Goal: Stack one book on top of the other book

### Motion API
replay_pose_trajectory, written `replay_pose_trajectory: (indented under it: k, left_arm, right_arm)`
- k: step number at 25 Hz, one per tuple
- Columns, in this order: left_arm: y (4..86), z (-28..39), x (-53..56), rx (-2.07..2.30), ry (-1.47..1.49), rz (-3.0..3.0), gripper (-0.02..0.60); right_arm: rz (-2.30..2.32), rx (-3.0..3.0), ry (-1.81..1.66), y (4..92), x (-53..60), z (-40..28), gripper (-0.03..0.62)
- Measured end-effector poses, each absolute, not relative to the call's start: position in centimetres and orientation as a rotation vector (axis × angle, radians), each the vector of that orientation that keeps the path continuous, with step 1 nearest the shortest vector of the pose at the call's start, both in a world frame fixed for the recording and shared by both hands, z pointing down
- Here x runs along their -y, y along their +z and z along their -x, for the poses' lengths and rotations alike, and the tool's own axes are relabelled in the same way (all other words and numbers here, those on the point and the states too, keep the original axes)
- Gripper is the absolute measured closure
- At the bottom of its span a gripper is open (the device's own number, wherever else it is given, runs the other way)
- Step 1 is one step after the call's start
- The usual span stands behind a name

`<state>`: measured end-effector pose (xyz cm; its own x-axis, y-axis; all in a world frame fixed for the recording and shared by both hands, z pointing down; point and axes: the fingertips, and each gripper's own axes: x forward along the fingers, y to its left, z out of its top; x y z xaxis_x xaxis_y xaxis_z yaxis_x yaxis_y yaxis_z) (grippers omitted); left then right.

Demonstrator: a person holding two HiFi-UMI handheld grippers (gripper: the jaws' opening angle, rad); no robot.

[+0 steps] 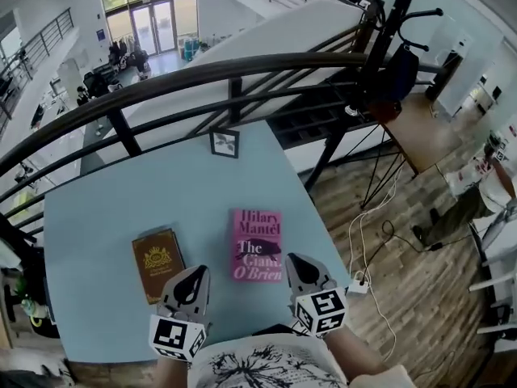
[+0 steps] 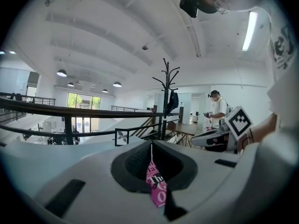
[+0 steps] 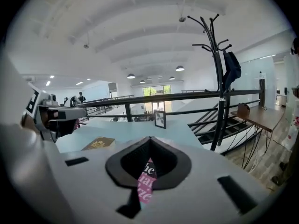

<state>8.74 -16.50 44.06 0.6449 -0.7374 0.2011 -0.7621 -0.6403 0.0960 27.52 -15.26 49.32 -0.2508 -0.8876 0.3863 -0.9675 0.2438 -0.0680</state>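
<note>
A pink book (image 1: 258,244) lies flat near the middle of the pale blue table (image 1: 121,208), and a brown book (image 1: 157,264) with a gold crest lies to its left. My left gripper (image 1: 191,284) hovers shut just right of the brown book's near corner, holding nothing. Over the pink book's near right corner hangs my right gripper (image 1: 295,268), also shut and empty. In the left gripper view the pink book (image 2: 156,183) shows as a sliver through the jaw notch. The right gripper view shows the same pink book (image 3: 146,181) through its notch and the brown book (image 3: 99,143) further left.
A small framed picture (image 1: 224,143) stands at the table's far edge, against a dark metal railing (image 1: 234,67). A coat stand (image 1: 388,47) rises to the right, with cables and a power strip (image 1: 357,283) on the wood floor. A person (image 2: 216,108) stands by a far desk.
</note>
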Motion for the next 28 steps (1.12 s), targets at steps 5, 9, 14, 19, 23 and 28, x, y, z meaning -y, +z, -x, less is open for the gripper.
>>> replay_pose_trajectory:
  k: [5,9,14,19,23,28]
  left_arm:
    - [44.7,-10.9,18.3,1.323,0.230,-2.621,0.571]
    - [45.2,-11.9,19.2,1.378,0.205,-2.596,0.571]
    - [46.7,-12.6,19.7,1.402,0.220,-2.581,0.571]
    - [49.1,-12.8,20.0,1.433,0.283,-2.521,0.571]
    - [50.7,-13.2,20.0,1.420,0.336,-2.493,0.571]
    - [53.0,-13.2,19.9,1.405,0.377,-2.469,0.571]
  right_arm:
    - [-1.589,2.272,0.513,52.6,18.5,-29.3,0.600]
    - [-1.491,2.249,0.678,56.9,19.9,-30.2,0.599]
    - [-1.401,2.226,0.859,62.0,21.4,-31.1,0.512]
    - [-1.287,2.174,1.054,66.8,21.3,-30.8,0.414]
    - [-1.285,2.116,1.189,69.3,21.5,-30.8,0.376]
    - [-1.275,2.077,1.305,70.8,22.1,-29.7,0.355]
